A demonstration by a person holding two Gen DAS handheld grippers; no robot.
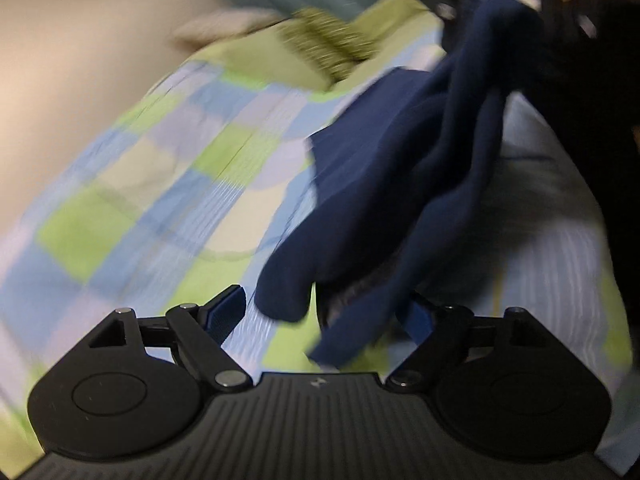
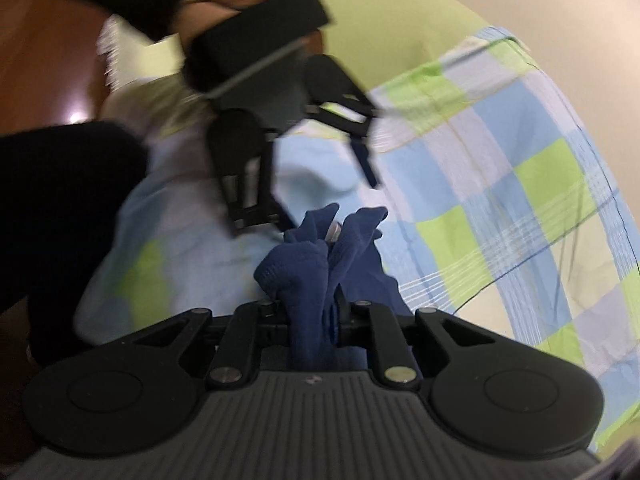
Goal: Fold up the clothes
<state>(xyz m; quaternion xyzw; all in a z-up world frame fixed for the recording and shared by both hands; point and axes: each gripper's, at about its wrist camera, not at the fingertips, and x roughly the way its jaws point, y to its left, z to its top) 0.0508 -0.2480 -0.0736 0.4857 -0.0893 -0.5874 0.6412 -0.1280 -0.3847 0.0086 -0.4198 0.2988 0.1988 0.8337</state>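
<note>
A navy blue garment point(image 1: 384, 184) hangs bunched above the checked bedsheet point(image 1: 160, 184). In the left wrist view my left gripper point(image 1: 324, 316) is open, its blue-padded fingers point(image 1: 224, 312) wide apart, with the garment's lower folds drooping between them. In the right wrist view my right gripper point(image 2: 316, 308) is shut on the bunched navy garment point(image 2: 316, 264), which sticks up past the fingers. The left gripper point(image 2: 320, 184) shows there too, open, just beyond the garment.
The bed carries a blue, green and white checked sheet point(image 2: 500, 200). An olive-green folded cloth point(image 1: 328, 44) lies at the far end. A dark-clothed person point(image 2: 60, 200) stands at the left. A brown wooden floor point(image 2: 48, 60) lies beside the bed.
</note>
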